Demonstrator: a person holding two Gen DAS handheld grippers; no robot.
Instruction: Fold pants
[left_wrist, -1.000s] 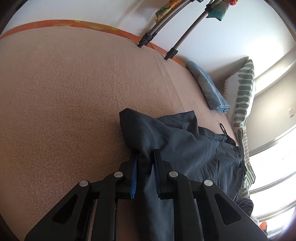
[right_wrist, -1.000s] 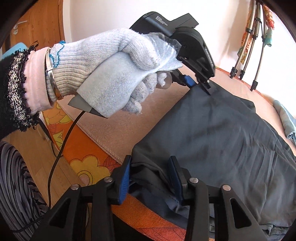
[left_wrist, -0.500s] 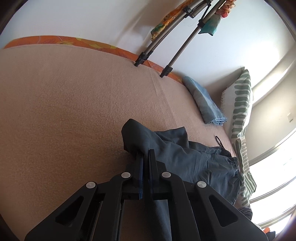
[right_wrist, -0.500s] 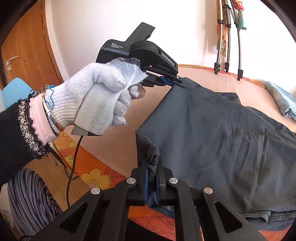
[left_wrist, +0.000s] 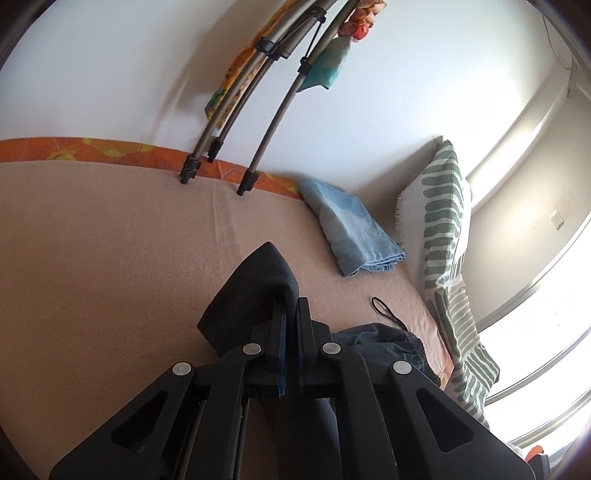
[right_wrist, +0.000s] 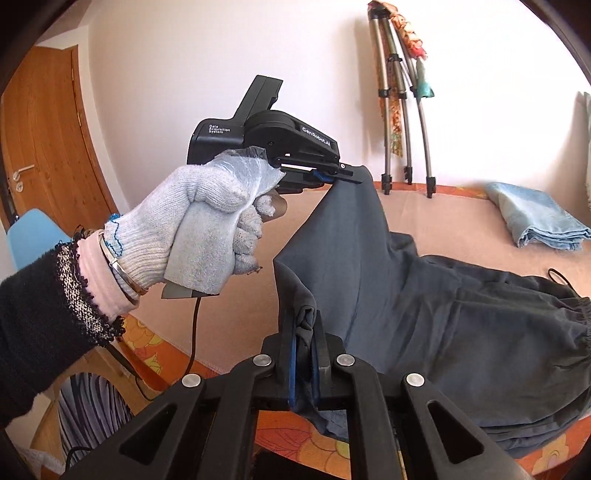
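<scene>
My right gripper (right_wrist: 303, 325) sits at the bottom centre of the frame, its jaws clamped on a bunched hem of the dark grey pants (right_wrist: 461, 332). At centre left my gloved left hand (right_wrist: 199, 229) grips the left gripper (right_wrist: 351, 176), which pinches another corner of the pants, so the cloth hangs taut between the two. The waistband end lies on the beige blanket (right_wrist: 443, 218) at right. A folded blue towel (right_wrist: 535, 218) rests at upper right, tripod legs (right_wrist: 406, 129) behind, a wooden door (right_wrist: 48, 147) at left.

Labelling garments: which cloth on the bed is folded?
The blue cloth by the pillow: a neat flat stack. The dark pants lie loose, both grippers holding them.
</scene>
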